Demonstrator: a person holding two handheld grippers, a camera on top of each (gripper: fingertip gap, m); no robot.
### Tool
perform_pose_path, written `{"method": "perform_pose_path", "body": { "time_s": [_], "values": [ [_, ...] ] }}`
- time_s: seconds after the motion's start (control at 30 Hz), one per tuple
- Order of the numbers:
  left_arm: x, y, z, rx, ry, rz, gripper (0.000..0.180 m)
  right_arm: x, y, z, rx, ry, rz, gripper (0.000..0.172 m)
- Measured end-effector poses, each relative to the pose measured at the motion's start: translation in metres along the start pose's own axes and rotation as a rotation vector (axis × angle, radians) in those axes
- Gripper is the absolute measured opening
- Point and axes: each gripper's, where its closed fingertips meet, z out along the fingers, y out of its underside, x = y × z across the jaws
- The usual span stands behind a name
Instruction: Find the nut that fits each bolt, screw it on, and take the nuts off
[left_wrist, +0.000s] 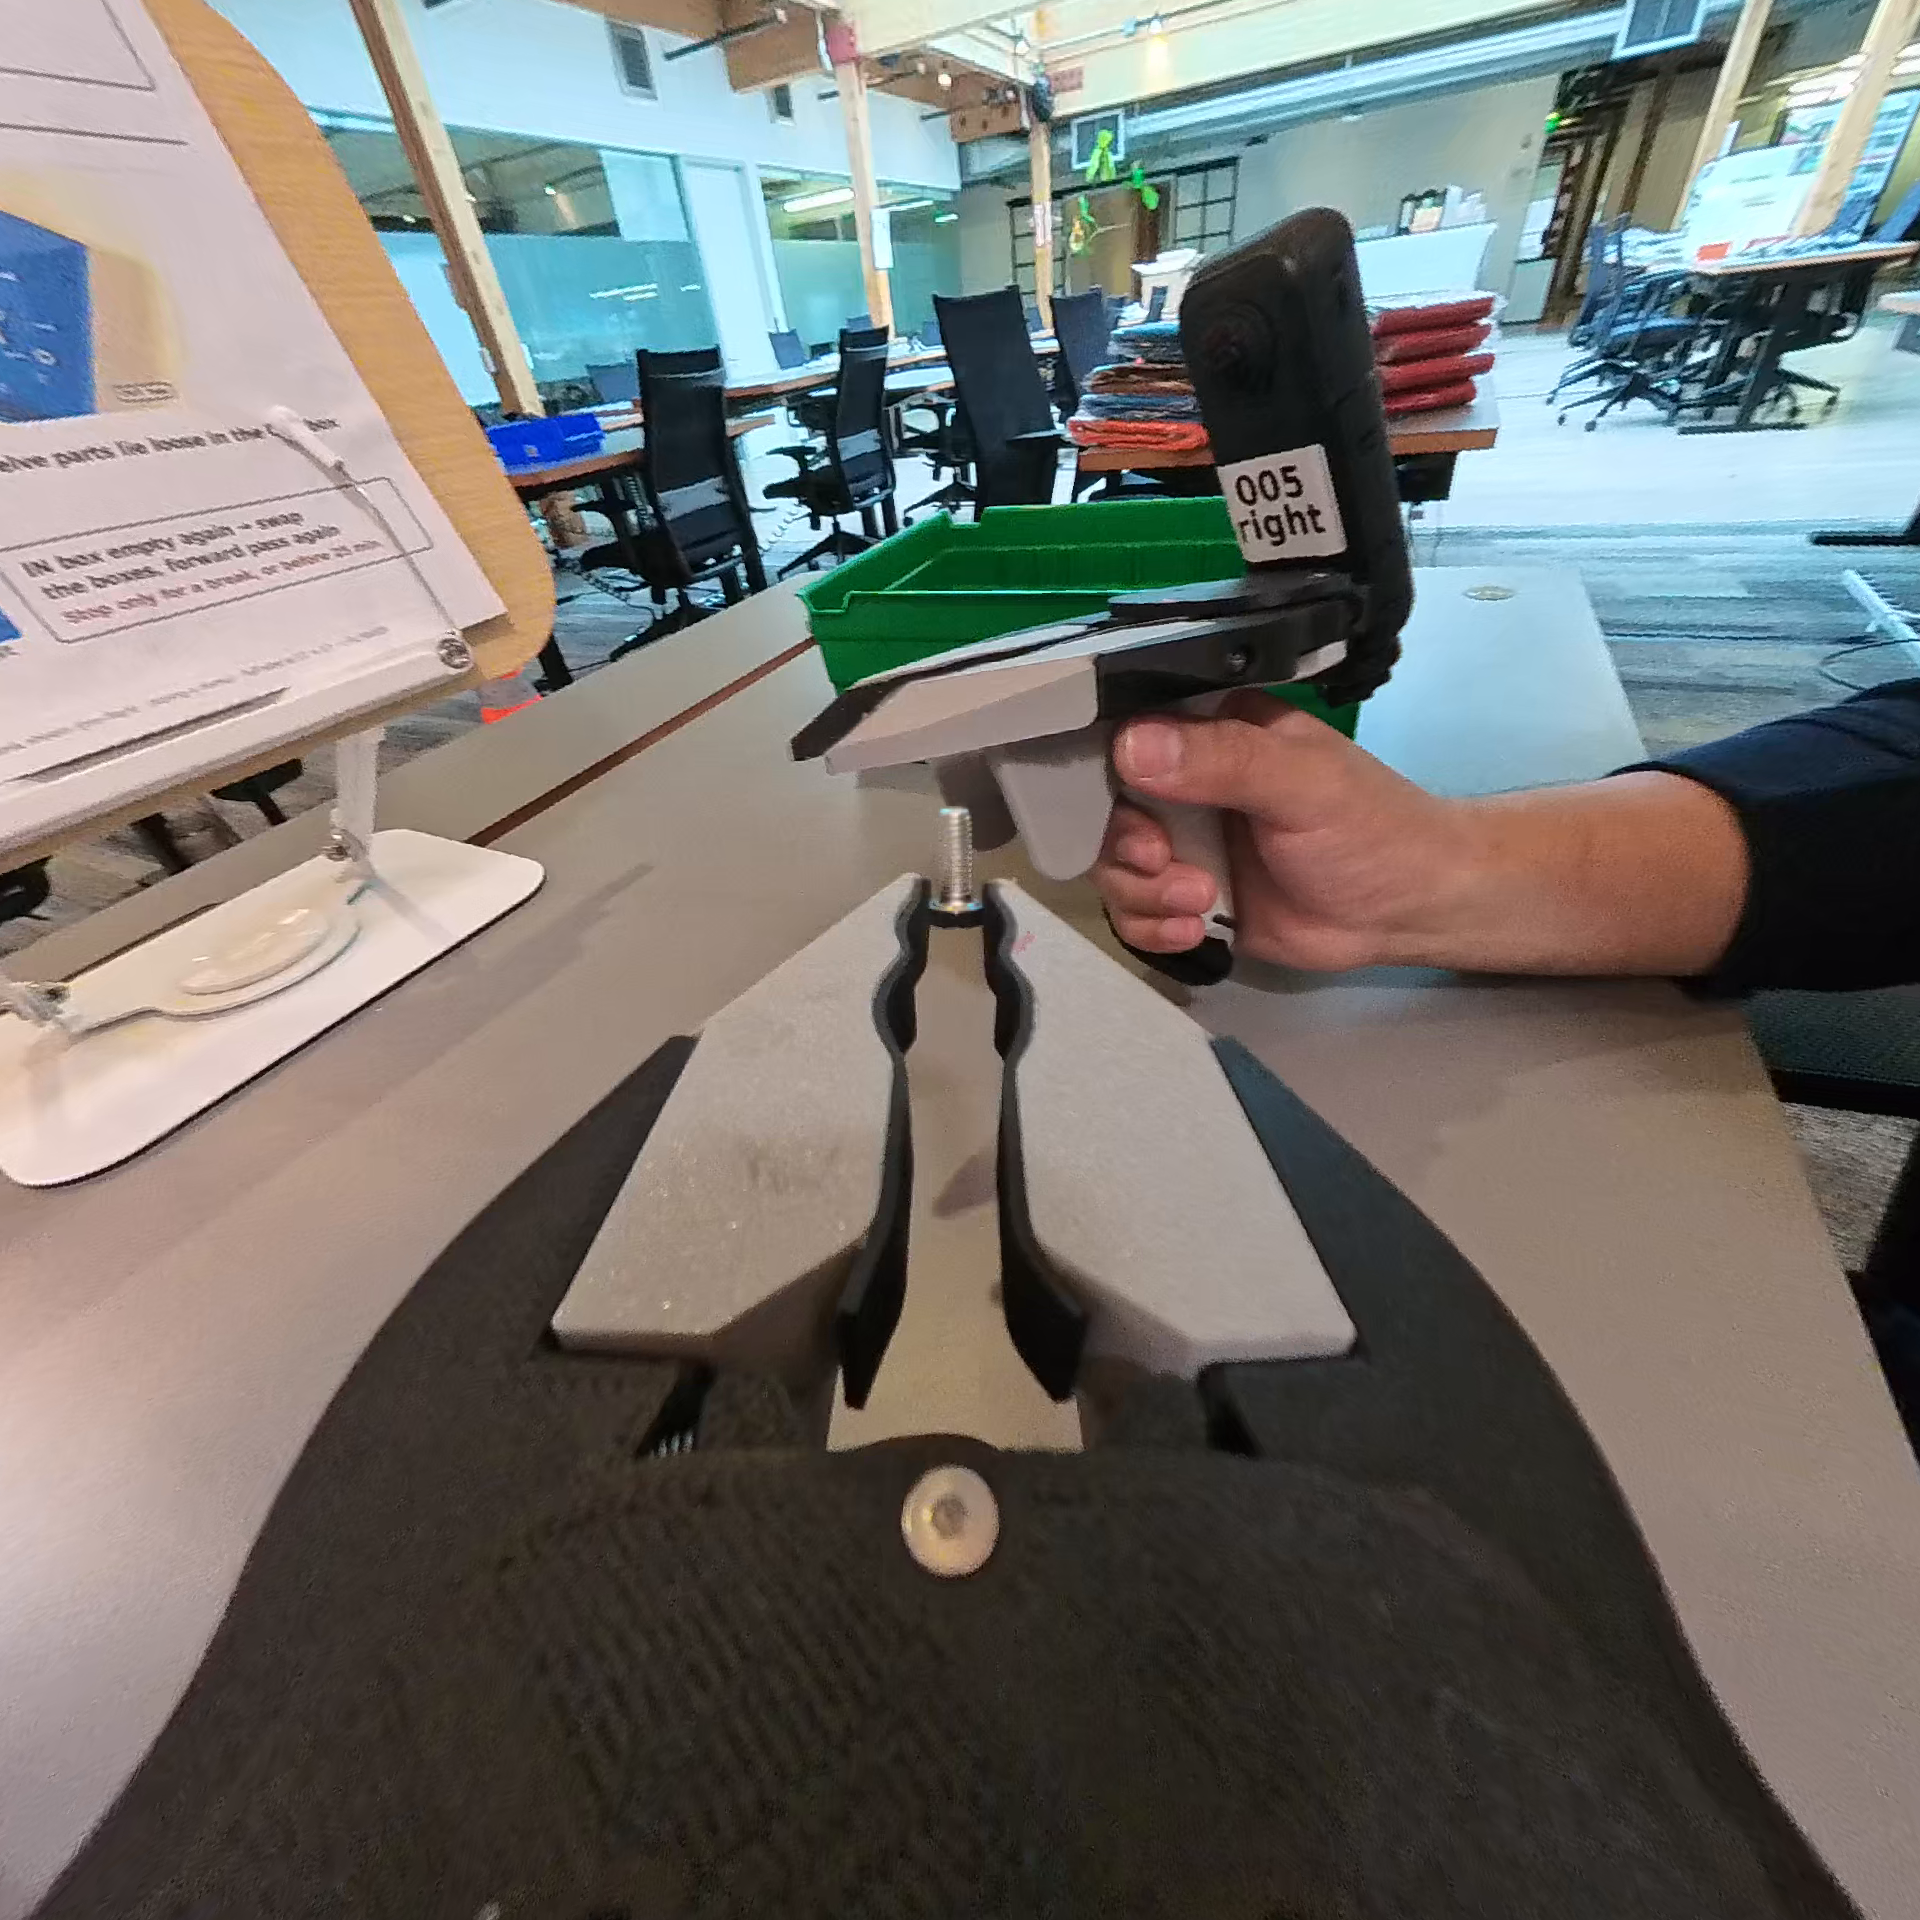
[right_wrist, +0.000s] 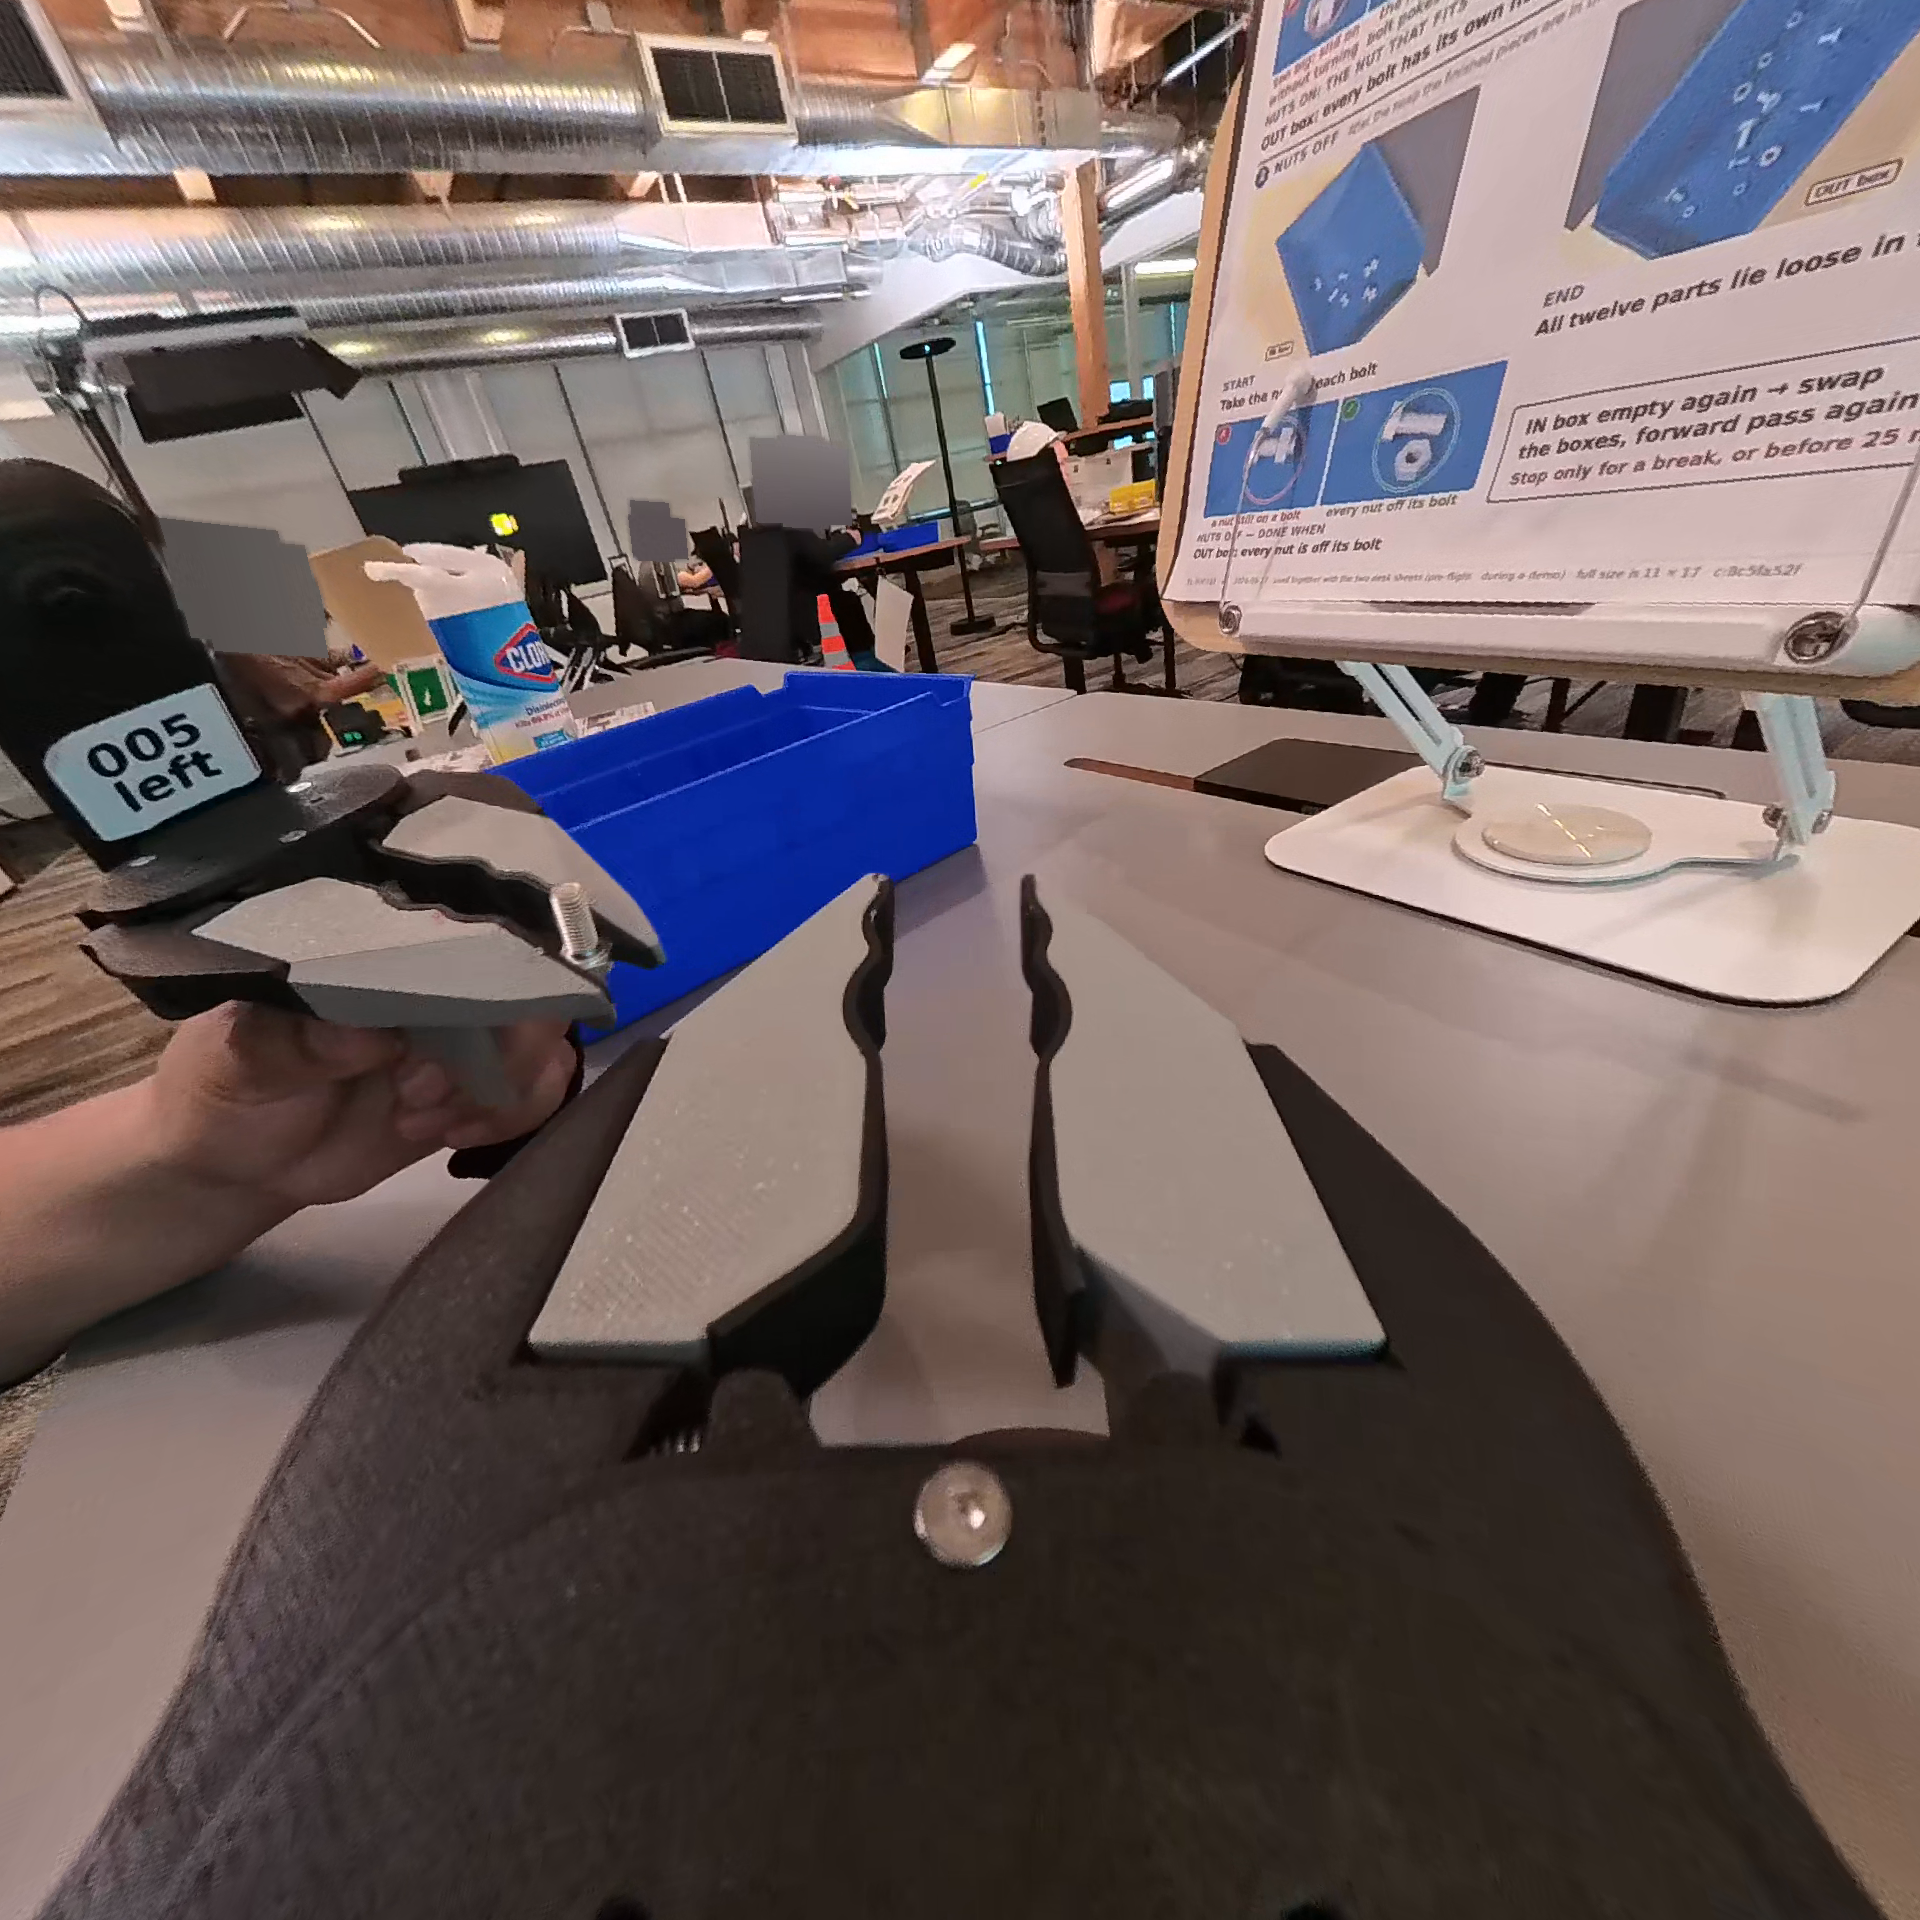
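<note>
Bolt (left_wrist: 954, 860) of bright metal stands upright, thread pointing up, pinched at its head between the 2 fingertips of the left hand-held gripper (left_wrist: 956, 909), which grips it above the grey worktop (left_wrist: 644, 790). No nut sits on the thread that shows. The right hand-held gripper (right_wrist: 954, 894) is released, its fingers spread with only bare worktop between them; it hovers just above and beyond the bolt, held by a hand (left_wrist: 1278, 842) in a dark sleeve. A green bin (left_wrist: 997, 592) stands behind it, and a blue bin (right_wrist: 769, 800) stands on the other side, behind the left hand-held gripper. A sheet of instructions (right_wrist: 1558, 312) rests on a white stand (right_wrist: 1558, 883) on the worktop.
</note>
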Motion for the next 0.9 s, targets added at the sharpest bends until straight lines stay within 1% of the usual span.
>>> {"method": "perform_pose_path", "body": {
  "time_s": [0.1, 0.2, 0.3, 0.37, 0.43, 0.5, 0.57, 0.67, 0.7, 0.77, 0.8, 0.9],
  "values": [
    [0.003, -0.002, -0.002, 0.011, 0.025, 0.022, 0.008, -0.001, -0.001, -0.001, -0.007, -0.007, 0.001, 0.023],
    [0.0, 0.009, 0.0, -0.026, 0.021, 0.047, 0.008, 0.001, -0.003, -0.005, -0.002, 0.014, -0.012, 0.024],
    [0.0, 0.021, 0.002, -0.056, 0.047, 0.05, 0.008, -0.001, -0.011, -0.021, 0.03, 0.035, -0.02, 0.023],
    [0.006, 0.027, 0.003, -0.074, 0.126, 0.013, 0.008, -0.009, -0.015, -0.037, 0.053, 0.018, -0.021, 0.023],
    [0.004, 0.03, 0.006, -0.114, 0.142, -0.039, 0.008, -0.019, -0.008, -0.053, 0.023, -0.011, -0.047, 0.024],
    [0.002, 0.029, 0.01, -0.134, 0.136, -0.042, 0.008, -0.032, 0.003, -0.067, -0.024, -0.052, -0.098, 0.026],
    [0.004, 0.03, 0.017, -0.161, 0.144, -0.039, 0.008, -0.037, 0.009, -0.078, -0.054, -0.043, -0.163, 0.026],
    [0.023, 0.031, 0.026, -0.175, 0.193, -0.02, 0.008, -0.031, 0.01, -0.082, -0.085, 0.012, -0.226, 0.026],
    [0.029, 0.03, 0.028, -0.172, 0.2, 0.005, 0.008, -0.032, 0.009, -0.082, -0.092, -0.004, -0.205, 0.025],
    [0.035, 0.029, 0.032, -0.164, 0.172, 0.081, 0.008, -0.044, 0.008, -0.084, -0.085, -0.115, -0.121, 0.013],
    [0.036, 0.028, 0.032, -0.148, 0.145, 0.123, 0.008, -0.047, 0.009, -0.084, -0.092, -0.148, -0.087, 0.009],
    [0.034, 0.019, 0.028, -0.064, 0.065, 0.196, 0.008, -0.05, 0.021, -0.079, -0.154, -0.19, -0.016, 0.016]
  ]
}}
